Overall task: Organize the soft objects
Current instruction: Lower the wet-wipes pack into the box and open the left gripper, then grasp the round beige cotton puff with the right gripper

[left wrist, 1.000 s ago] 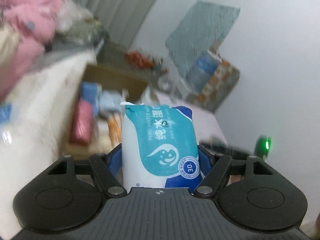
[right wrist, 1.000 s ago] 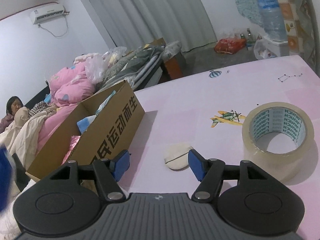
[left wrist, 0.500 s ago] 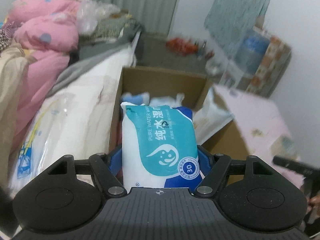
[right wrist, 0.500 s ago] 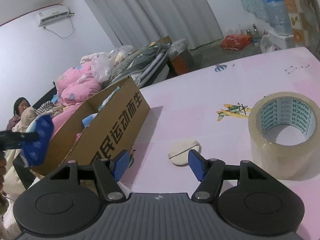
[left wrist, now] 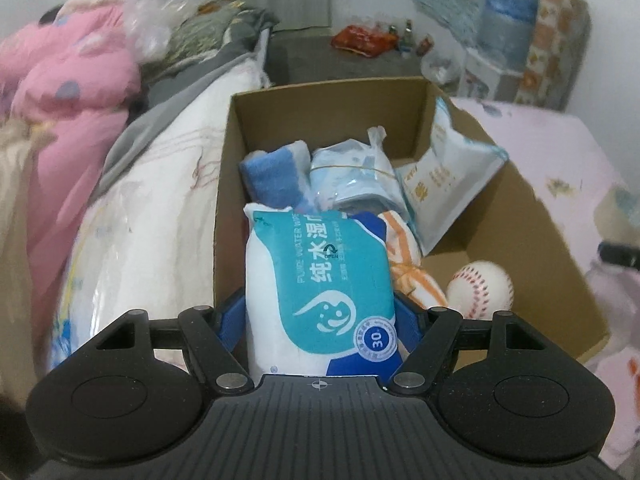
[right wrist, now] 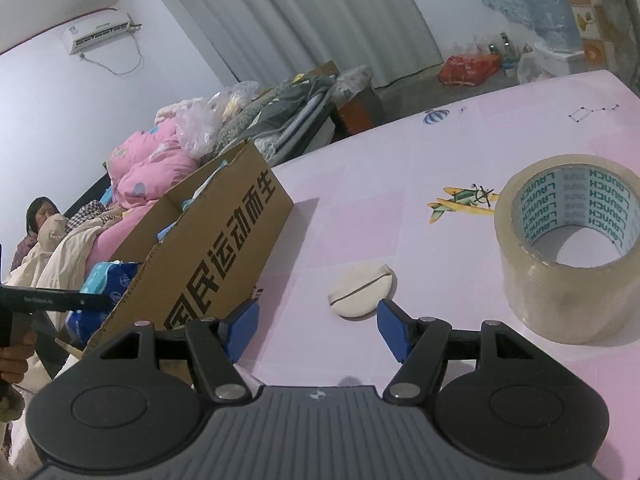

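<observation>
Teal-and-white plastic fills the centre of the left wrist view: the wet wipes pack (left wrist: 320,292) stands upright, pinched on both sides by the left claw (left wrist: 320,316), whose blue pads press into its soft flanks. It hangs over the near end of the open cardboard box (left wrist: 448,92), which already holds a blue cloth (left wrist: 272,176), a banded clear bag (left wrist: 352,172), a white pouch (left wrist: 452,172), an orange-striped bundle (left wrist: 412,264) and a baseball (left wrist: 480,286) at lower right.

The step in hand looks like the drop-off: the pack is carried above the box but not yet released. Next, the claw likely needs to lower into the free gap at the left wall and spread its pads.

In the right wrist view, the right claw (right wrist: 316,324) is spread wide and holds nothing, low over the pink counter (right wrist: 400,168), with a round cream pad (right wrist: 362,288) just ahead and a tape roll (right wrist: 568,248) at right.
</observation>
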Motion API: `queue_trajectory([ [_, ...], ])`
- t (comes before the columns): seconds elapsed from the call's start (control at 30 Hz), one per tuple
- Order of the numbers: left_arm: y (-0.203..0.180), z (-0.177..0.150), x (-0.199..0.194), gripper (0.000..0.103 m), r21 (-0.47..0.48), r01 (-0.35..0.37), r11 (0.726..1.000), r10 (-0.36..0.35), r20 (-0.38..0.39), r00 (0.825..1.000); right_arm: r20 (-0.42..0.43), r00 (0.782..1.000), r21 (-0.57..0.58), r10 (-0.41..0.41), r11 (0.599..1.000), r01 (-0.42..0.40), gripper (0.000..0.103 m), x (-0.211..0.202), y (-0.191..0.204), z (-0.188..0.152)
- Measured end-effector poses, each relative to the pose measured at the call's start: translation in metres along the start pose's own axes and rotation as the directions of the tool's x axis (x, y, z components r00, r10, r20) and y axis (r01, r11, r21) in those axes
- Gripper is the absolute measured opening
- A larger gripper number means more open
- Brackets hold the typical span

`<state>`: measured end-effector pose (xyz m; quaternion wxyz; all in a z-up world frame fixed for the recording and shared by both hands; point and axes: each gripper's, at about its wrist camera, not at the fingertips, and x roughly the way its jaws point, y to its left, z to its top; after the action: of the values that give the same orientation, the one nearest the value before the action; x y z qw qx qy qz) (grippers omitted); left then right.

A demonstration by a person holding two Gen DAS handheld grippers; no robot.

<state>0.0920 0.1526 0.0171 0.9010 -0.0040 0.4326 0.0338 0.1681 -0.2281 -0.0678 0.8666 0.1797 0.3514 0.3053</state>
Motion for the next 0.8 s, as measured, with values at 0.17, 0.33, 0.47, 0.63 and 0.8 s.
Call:
queue_trajectory([
  [0.17,-0.007,-0.004,0.0,0.073,0.09,-0.02,0.996,0.022,-0.023,0.999,0.001,1.0,0.001,-0.004,1.0,0.004,0.065,-0.002,0.001,0.0],
  [0.33,0.0,-0.007,-0.021,0.074,0.028,0.008,1.0,-0.009,0.007,1.0,0.01,1.0,0.011,-0.018,1.0,0.018,0.065,-0.005,0.001,0.002],
  [0.47,0.0,-0.011,-0.045,0.075,0.004,0.044,0.999,-0.045,0.082,0.996,0.014,1.0,0.014,-0.023,1.0,0.022,0.065,-0.007,0.003,0.006],
  [0.63,-0.006,-0.016,-0.058,0.081,-0.012,0.075,0.997,-0.072,0.151,0.986,0.012,0.999,-0.035,-0.047,0.998,0.047,0.065,-0.004,0.011,0.015],
  [0.8,-0.005,-0.023,-0.062,0.092,-0.056,0.113,0.992,-0.098,0.222,0.97,-0.033,0.992,-0.153,-0.125,0.981,0.119,0.065,0.02,0.021,0.03],
])
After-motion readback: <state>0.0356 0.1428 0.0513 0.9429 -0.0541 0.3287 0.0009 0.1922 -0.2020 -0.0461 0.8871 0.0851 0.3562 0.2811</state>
